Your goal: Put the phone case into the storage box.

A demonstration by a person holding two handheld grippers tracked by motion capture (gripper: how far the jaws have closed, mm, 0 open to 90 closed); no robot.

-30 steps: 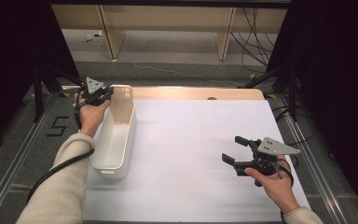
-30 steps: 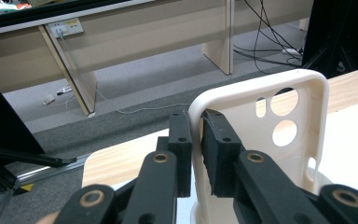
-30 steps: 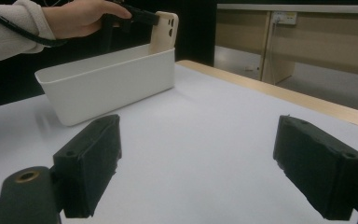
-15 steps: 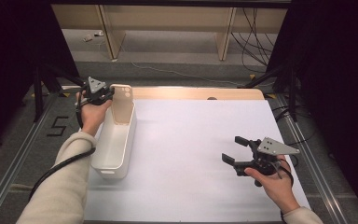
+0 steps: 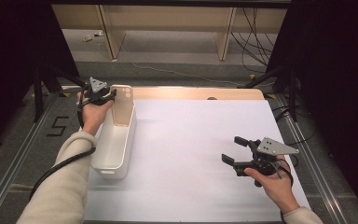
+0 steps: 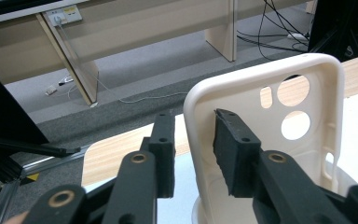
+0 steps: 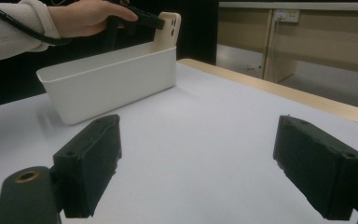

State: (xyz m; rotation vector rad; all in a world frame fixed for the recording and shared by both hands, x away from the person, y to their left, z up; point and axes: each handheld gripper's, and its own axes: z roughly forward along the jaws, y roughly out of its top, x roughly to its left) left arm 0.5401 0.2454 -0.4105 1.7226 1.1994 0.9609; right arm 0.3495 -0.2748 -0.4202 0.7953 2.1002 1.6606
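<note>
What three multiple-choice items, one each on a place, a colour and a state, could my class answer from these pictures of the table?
1. Where is the phone case?
A. upright at the far end of the bin
B. flat on the white table cover
C. between the right gripper's jaws

2. What colour is the bin?
A. black
B. white
C. red

3. How does the right gripper stand?
A. shut on the case
B. shut on nothing
C. open, holding nothing

Answers:
1 A: the high view shows the case standing at the bin's far end, the left gripper straddling its edge.
2 B: its walls are white in the high view and the right gripper view.
3 C: its jaws stand wide apart over the bare table cover.
</note>
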